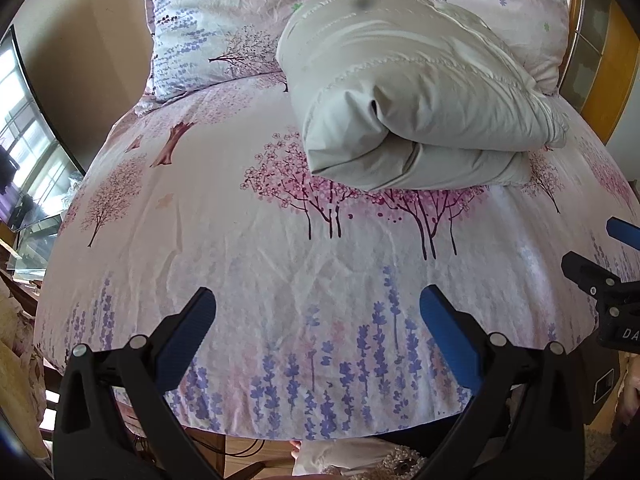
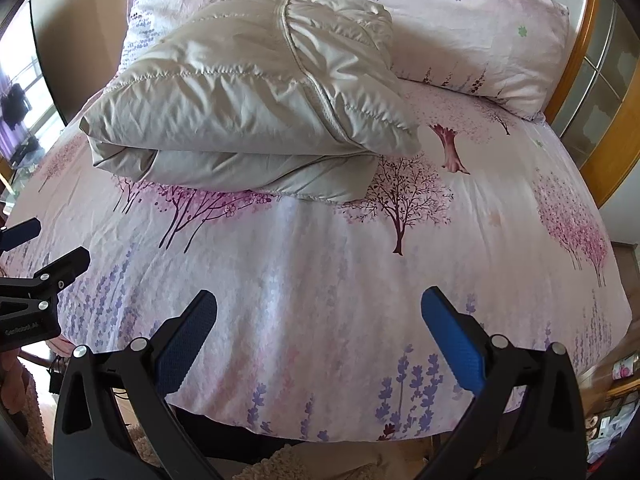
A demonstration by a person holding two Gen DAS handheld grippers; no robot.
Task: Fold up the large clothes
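1. Two grippers hovering over the near edge of the bed (image 1: 224,240), side by side, nothing held.
2. Left gripper (image 1: 318,312): spread wide, blue pads (image 1: 188,344) well apart, only the floral sheet showing between them.
3. Right gripper (image 2: 319,312): likewise gaping wide, gripping nothing; also peeking in at the right edge of the left wrist view.
4. Pale grey puffer jacket (image 1: 408,96): lying folded into a thick bundle on the bed, ahead of both grippers and well apart from them; ahead and to the right of the left gripper, ahead and slightly to the left of the right gripper (image 2: 248,96).
5. Folded layers stacking one over another, quilted seams running across the top, rounded fold edge facing the grippers.
6. Floral pillows (image 1: 208,24) leaning beyond the jacket, one behind its left side and one (image 2: 472,28) behind its right, the jacket's far end touching or overlapping them.
7. Wooden headboard frame (image 2: 576,92) curving at far right.
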